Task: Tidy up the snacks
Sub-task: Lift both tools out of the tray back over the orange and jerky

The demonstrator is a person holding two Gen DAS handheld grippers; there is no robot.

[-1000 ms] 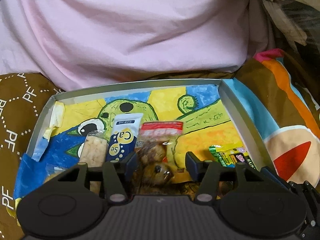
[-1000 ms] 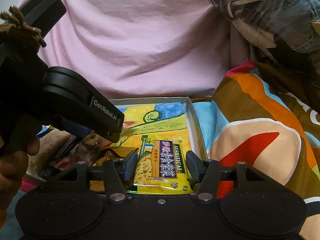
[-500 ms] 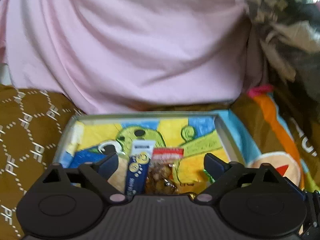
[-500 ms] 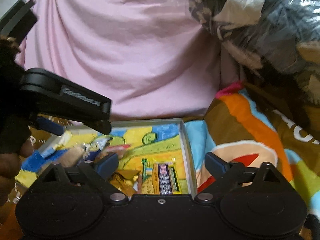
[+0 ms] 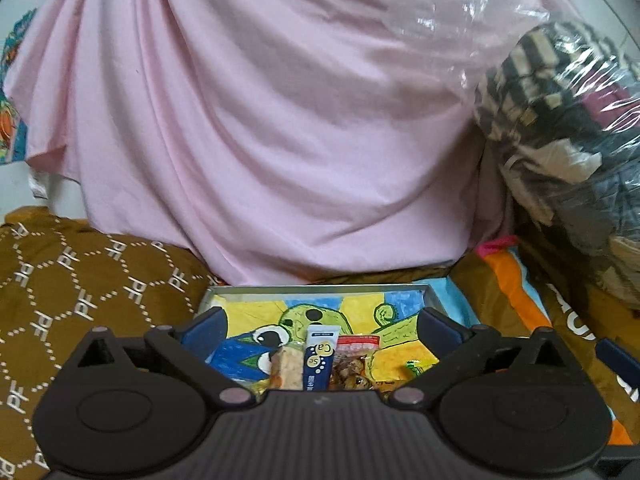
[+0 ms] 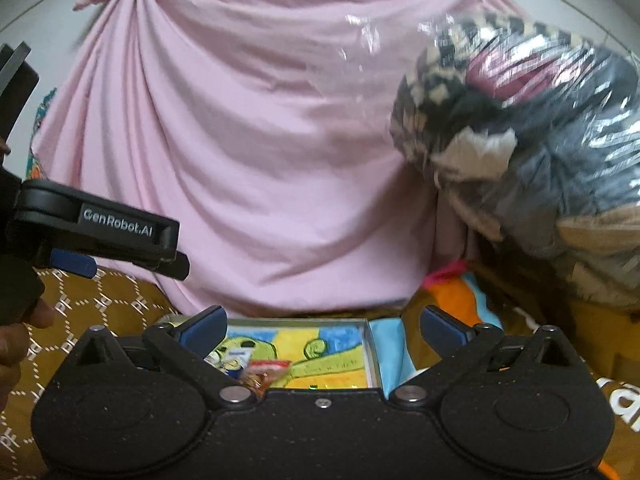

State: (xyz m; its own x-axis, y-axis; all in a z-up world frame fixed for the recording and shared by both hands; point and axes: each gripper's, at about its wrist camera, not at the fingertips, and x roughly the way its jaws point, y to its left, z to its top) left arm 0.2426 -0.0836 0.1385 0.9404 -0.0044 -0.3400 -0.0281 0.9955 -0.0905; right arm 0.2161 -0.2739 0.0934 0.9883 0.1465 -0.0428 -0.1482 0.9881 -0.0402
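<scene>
Both grippers have pulled up and back from the tray (image 5: pixel 320 290) since a second ago: then each sat low over the snacks with jaws narrow, now the tray is small at the bottom of both views and the pink cloth (image 5: pixel 280 120) fills most of the frame.

Left gripper (image 5: pixel 320 330): jaws have just been opening and now stand spread wide, nothing pinched between them, pads touching nothing. Earlier they bracketed the brown snack bag (image 5: pixel 352 370); that bag now lies in the tray below and beyond the tips. Left to right in the tray (painted cartoon liner): pale cracker pack (image 5: pixel 286 368), blue-white tube (image 5: pixel 318 362), brown snack bag with red header, green-yellow packet (image 5: pixel 416 367) near the right wall, partly hidden by the finger. Brown patterned fabric (image 5: pixel 80 300) left of the tray, orange-blue blanket (image 5: pixel 508 280) right, clear bag of clothes (image 5: pixel 560 120) far right.

Right gripper (image 6: pixel 322 324): jaws have also just been opening, now fully apart, empty, touching nothing. A second ago they flanked the yellow sushi-label packet; that packet is now almost hidden behind the gripper body (only a sliver at the tray's near edge, cannot confirm). The left gripper's body shows at the left edge of this view, with a hand (image 6: pixel 16 344) under it.
</scene>
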